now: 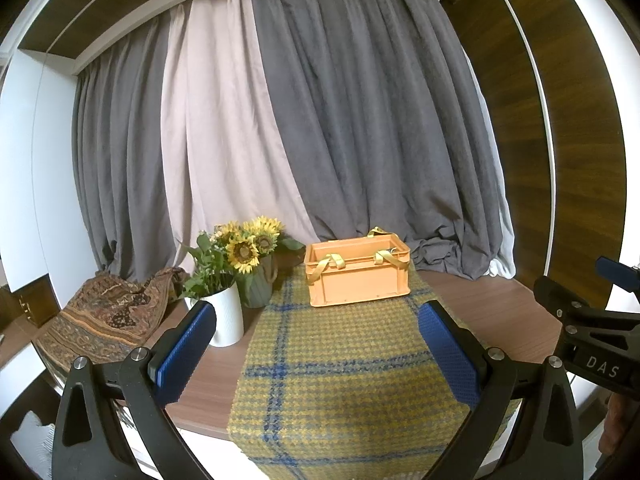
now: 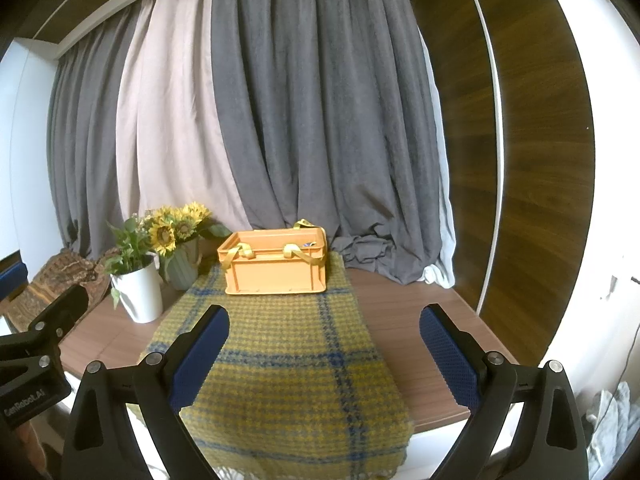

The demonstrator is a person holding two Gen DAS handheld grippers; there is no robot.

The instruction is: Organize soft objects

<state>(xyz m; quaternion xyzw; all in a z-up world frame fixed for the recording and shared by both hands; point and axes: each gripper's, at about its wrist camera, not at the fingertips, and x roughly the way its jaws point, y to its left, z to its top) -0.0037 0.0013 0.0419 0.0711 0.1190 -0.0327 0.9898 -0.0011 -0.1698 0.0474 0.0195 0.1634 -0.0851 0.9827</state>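
Two grippers hang at the near edge of the counter (image 1: 480, 300), fingers spread wide on both and nothing between them. Left gripper (image 1: 316, 348) fills the bottom of its own view, its blue pads framing the plaid blanket (image 1: 340, 360); right gripper (image 2: 324, 354) does the same in its view, with the left one showing at lower left of that frame. Both point level and forward along the blanket, side by side, neither touching cloth.

Blanket: yellow-green weave with blue lines, running from the front edge, where it hangs over, back to the middle of the frame. Orange crate (image 1: 358, 276) sits on its far end, yellow straps draped over the rim; contents mostly hidden, a scrap of something shows inside in the right view.

Judgement: no soft item is in hand yet, so the step is choosing and reaching. A patterned cloth (image 1: 108, 316) lies bunched at the left edge of the counter, well apart from the crate. If that is the target, the left gripper is the nearer one.

- Pinch a raised fold, not a flat area.
- Pass clear of the white pot (image 1: 224, 316) and the sunflowers (image 1: 248, 244), which stand between cloth and crate.
- Avoid dragging the blanket; the crate rides on it.

Grey curtain (image 1: 360, 120) closes the background.
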